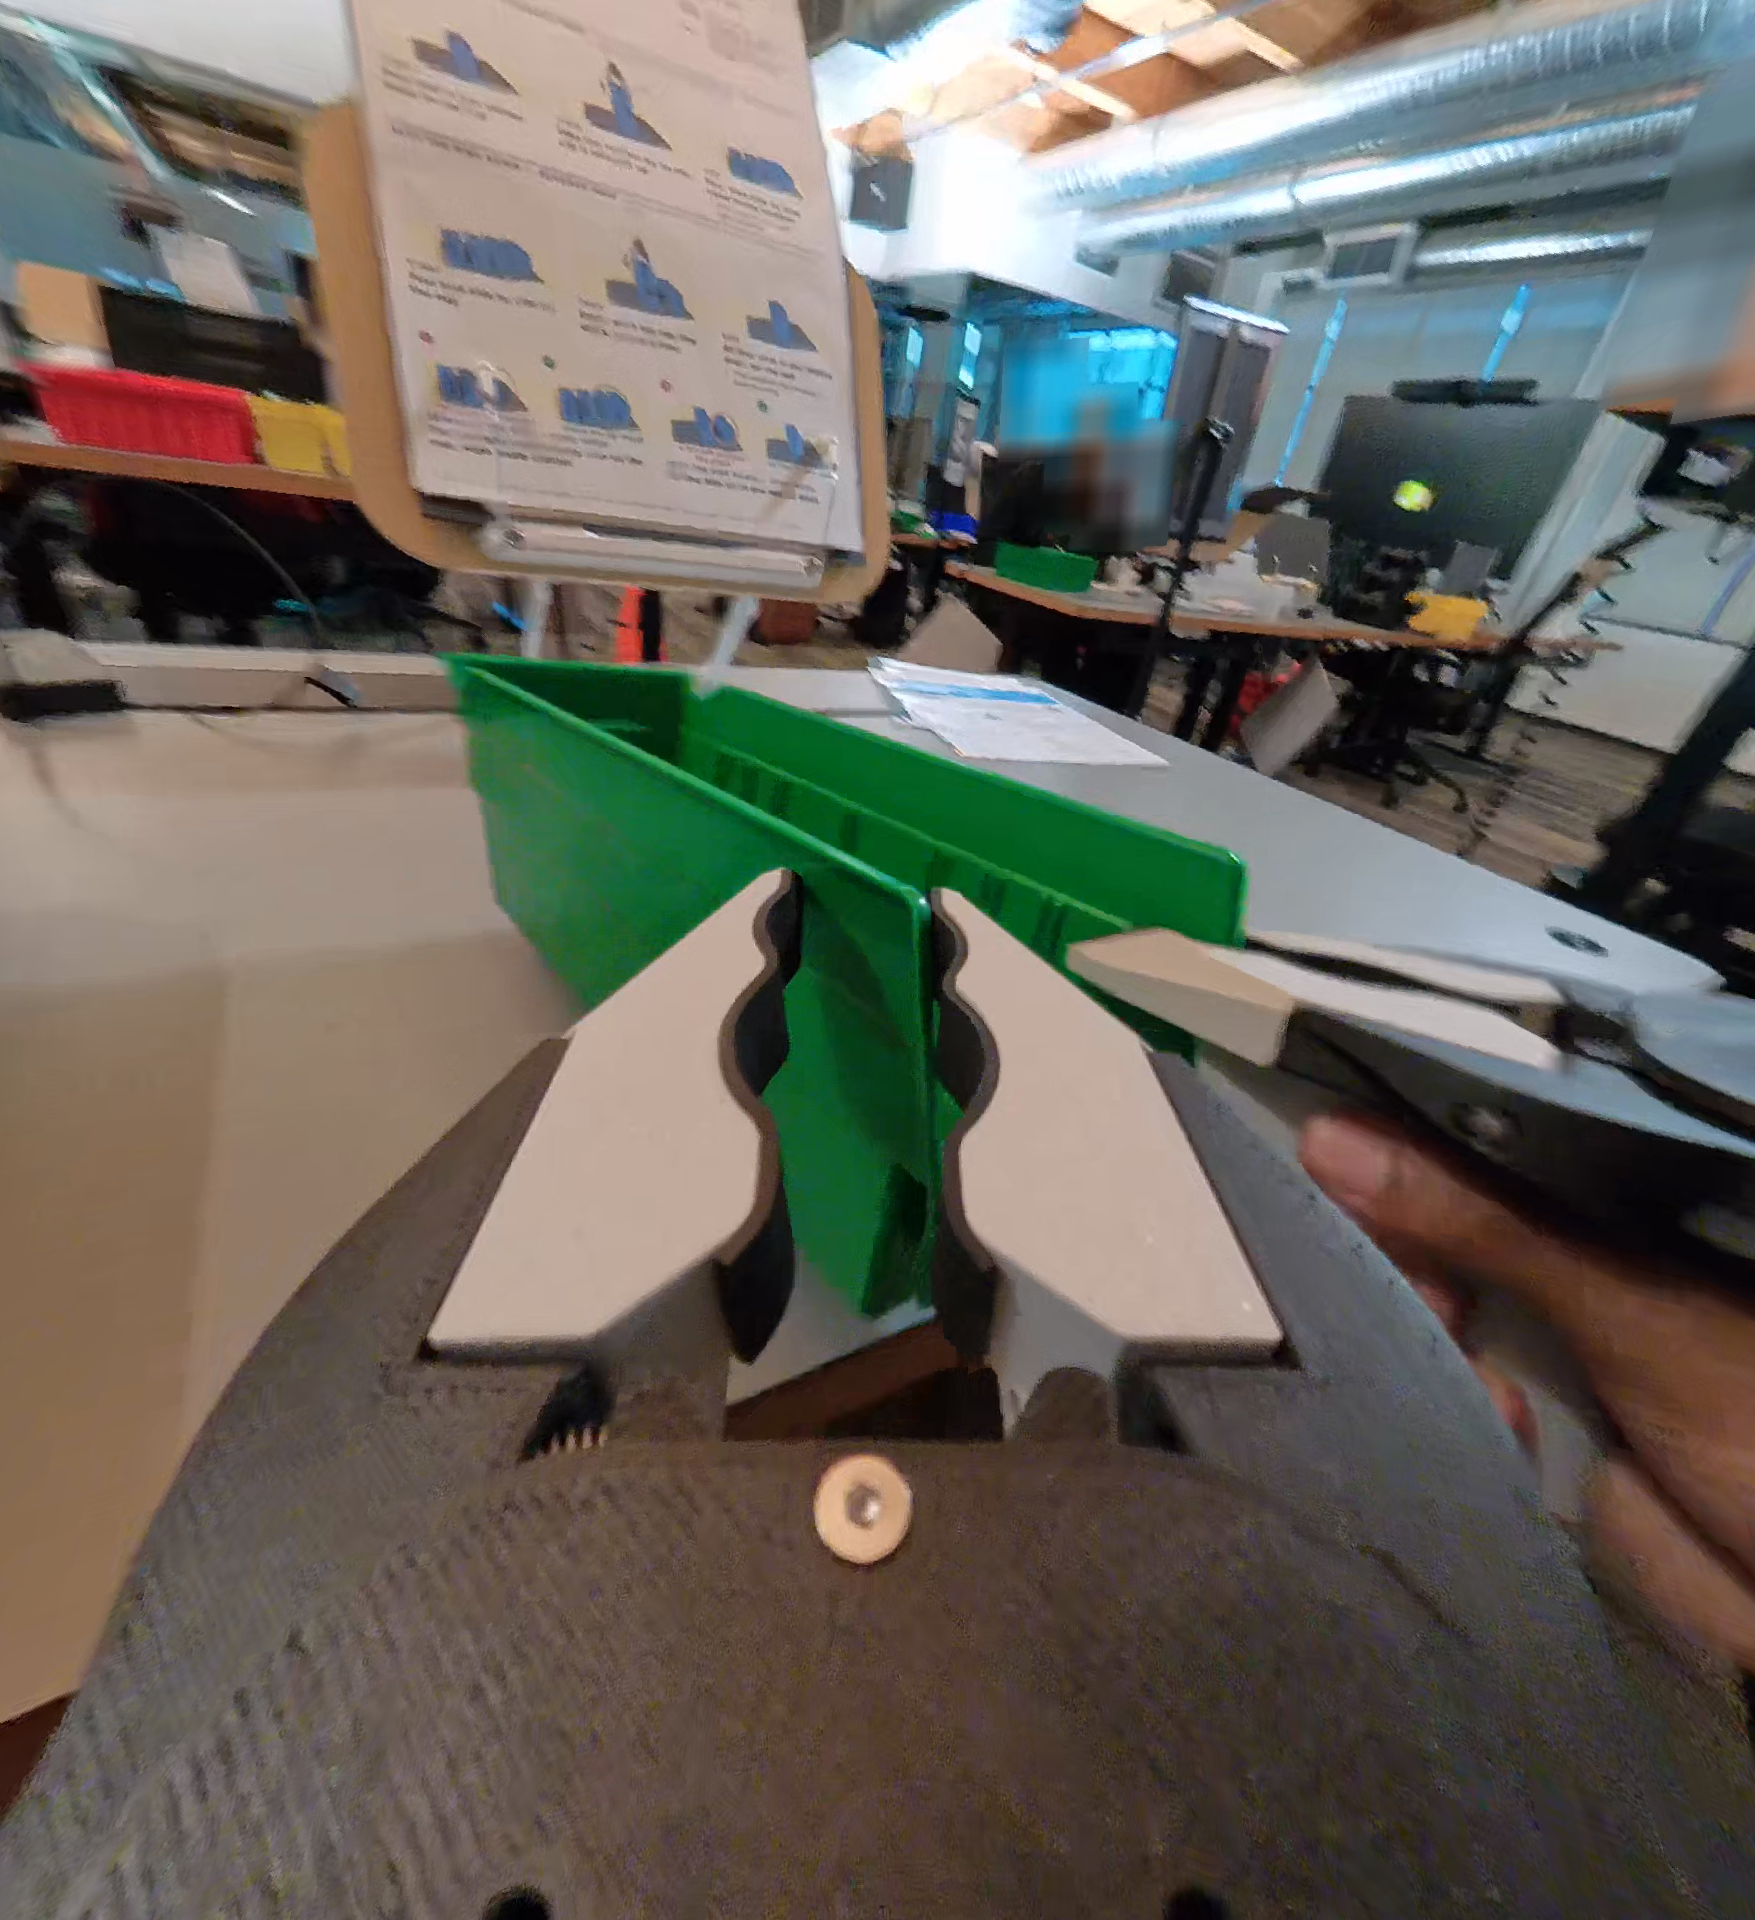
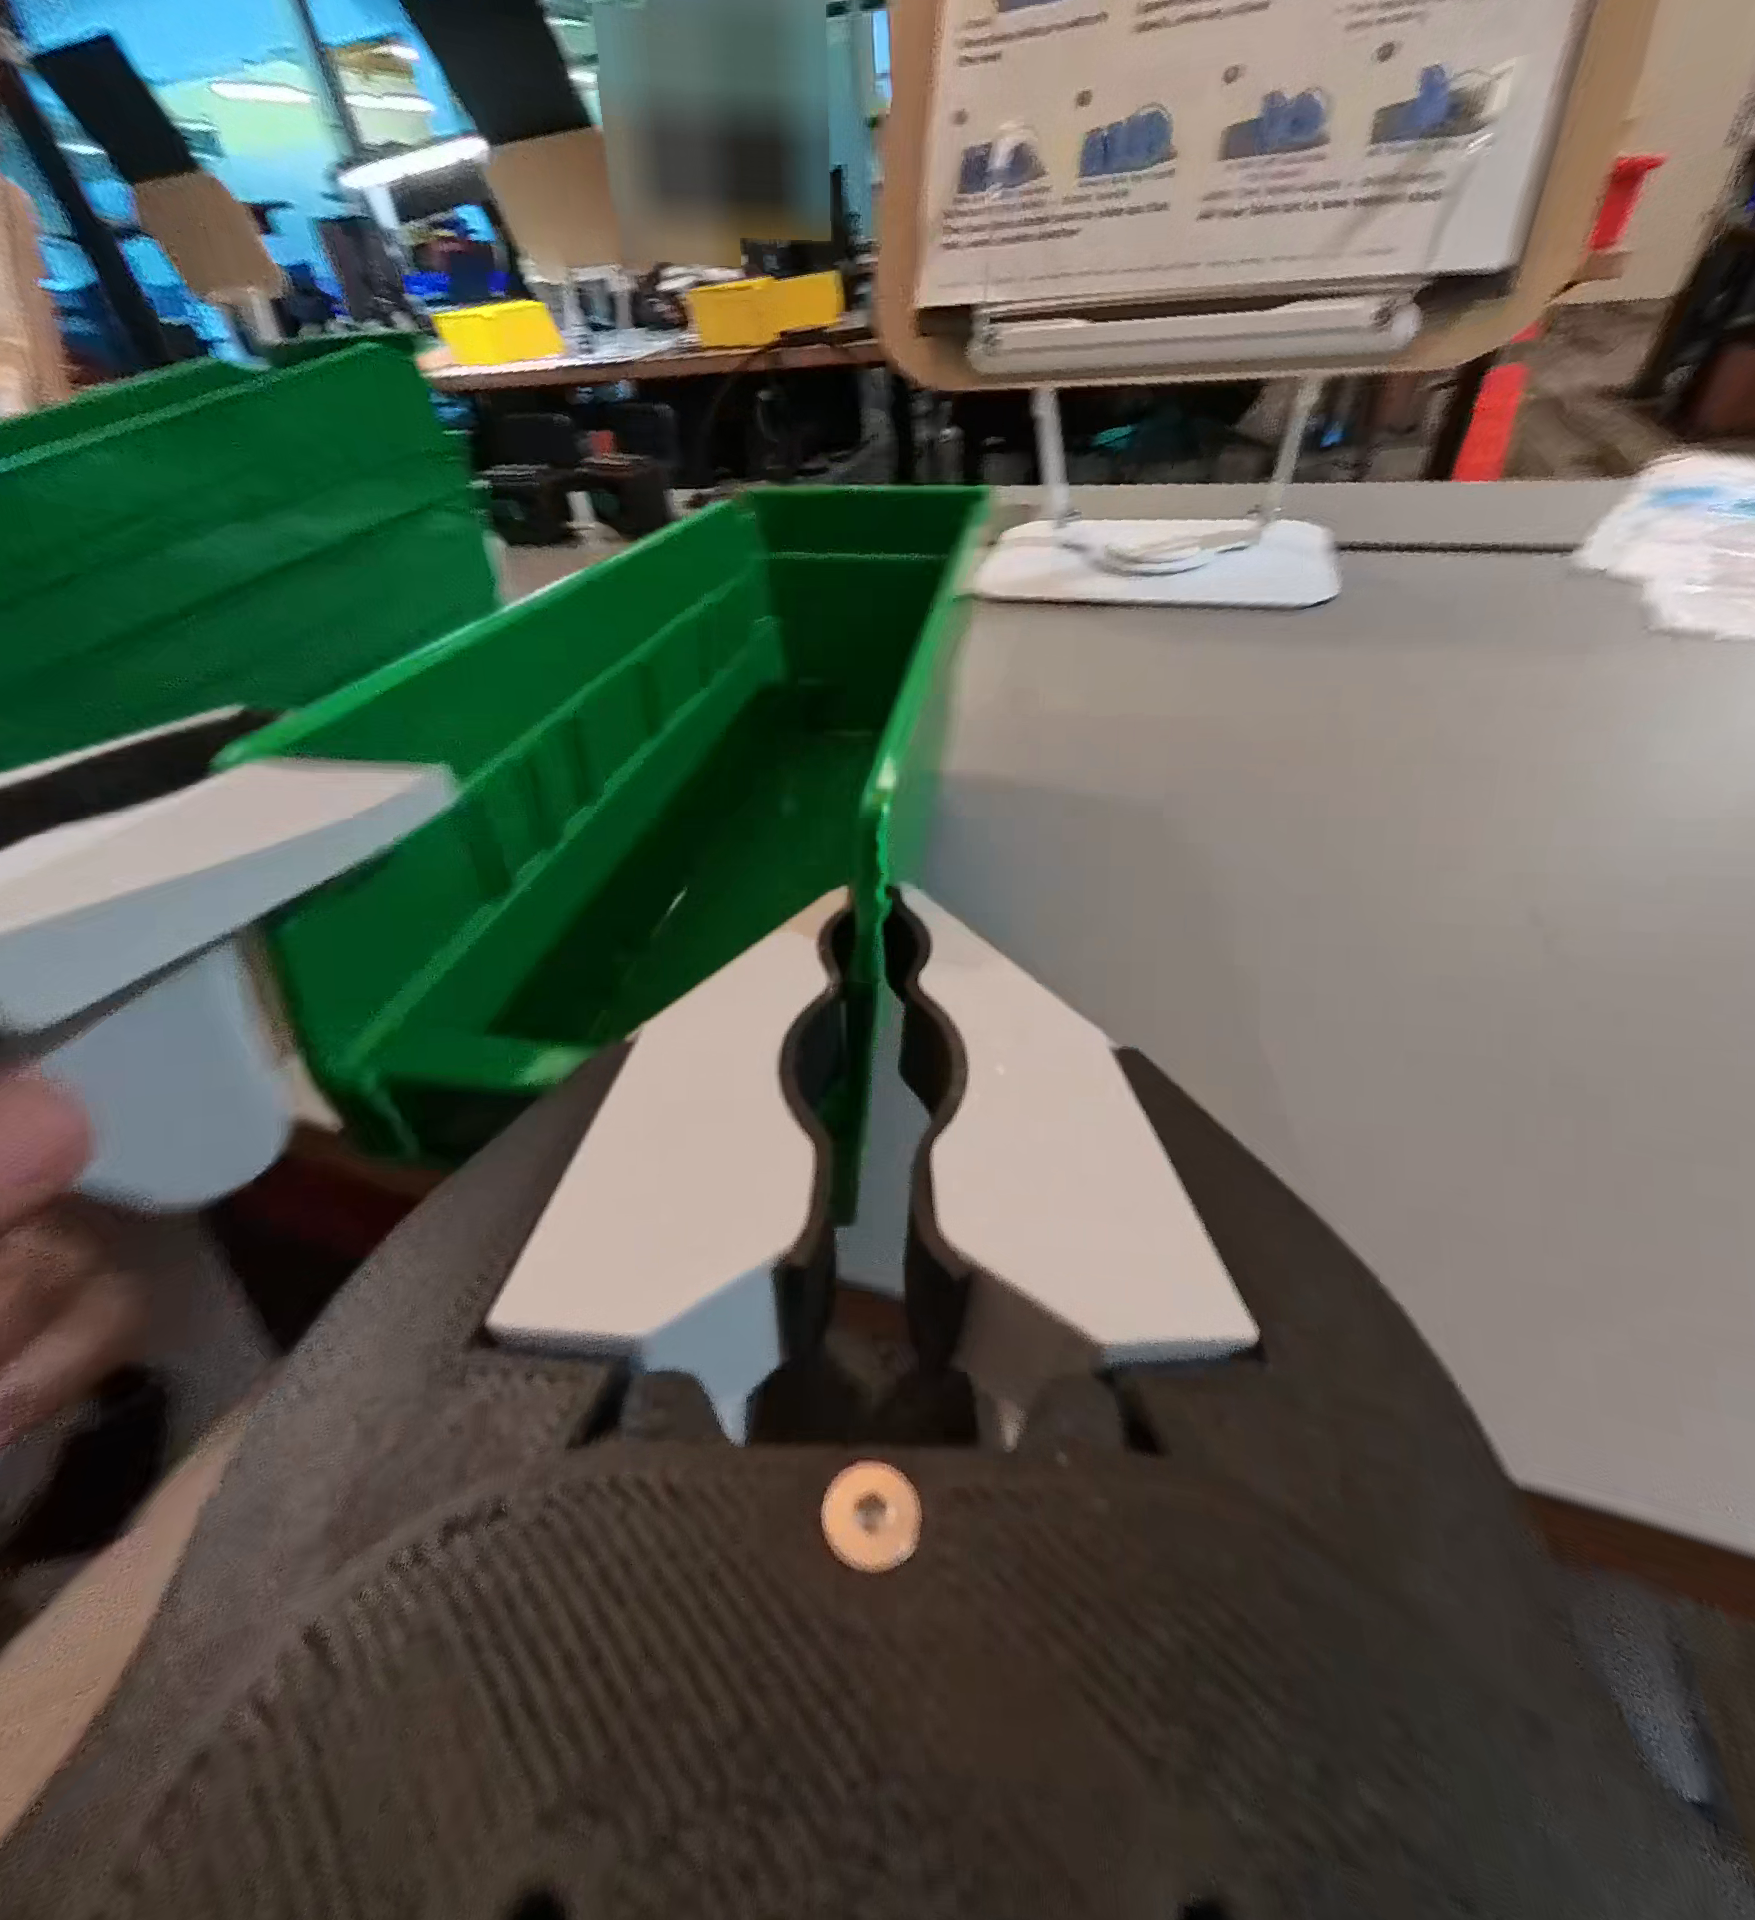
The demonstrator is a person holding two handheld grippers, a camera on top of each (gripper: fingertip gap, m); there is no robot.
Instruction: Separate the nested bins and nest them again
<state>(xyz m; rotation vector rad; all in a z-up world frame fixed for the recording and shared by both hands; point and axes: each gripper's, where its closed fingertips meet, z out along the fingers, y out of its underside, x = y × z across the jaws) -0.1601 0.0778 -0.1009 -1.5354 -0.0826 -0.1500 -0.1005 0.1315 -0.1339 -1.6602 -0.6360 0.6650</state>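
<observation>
Grey tabletop point(image 2: 1372, 935) in an open workshop is shown, bearing two green plastic bins. One bin point(image 1: 665, 862) is gripped by its thin side wall in the left gripper point(image 1: 857, 1039); the second bin point(image 2: 644, 790) is pinched at its wall by the right gripper point(image 2: 873, 1049). Both are judged light, stiff and smooth, best held at the rim. A document stand point(image 2: 1164, 551) and papers point(image 2: 1735, 551) are placed behind, near the bins' far ends.

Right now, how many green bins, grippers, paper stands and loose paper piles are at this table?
green bins: 2
grippers, left gripper and right gripper: 2
paper stand: 1
loose paper pile: 1
Total: 6
</observation>
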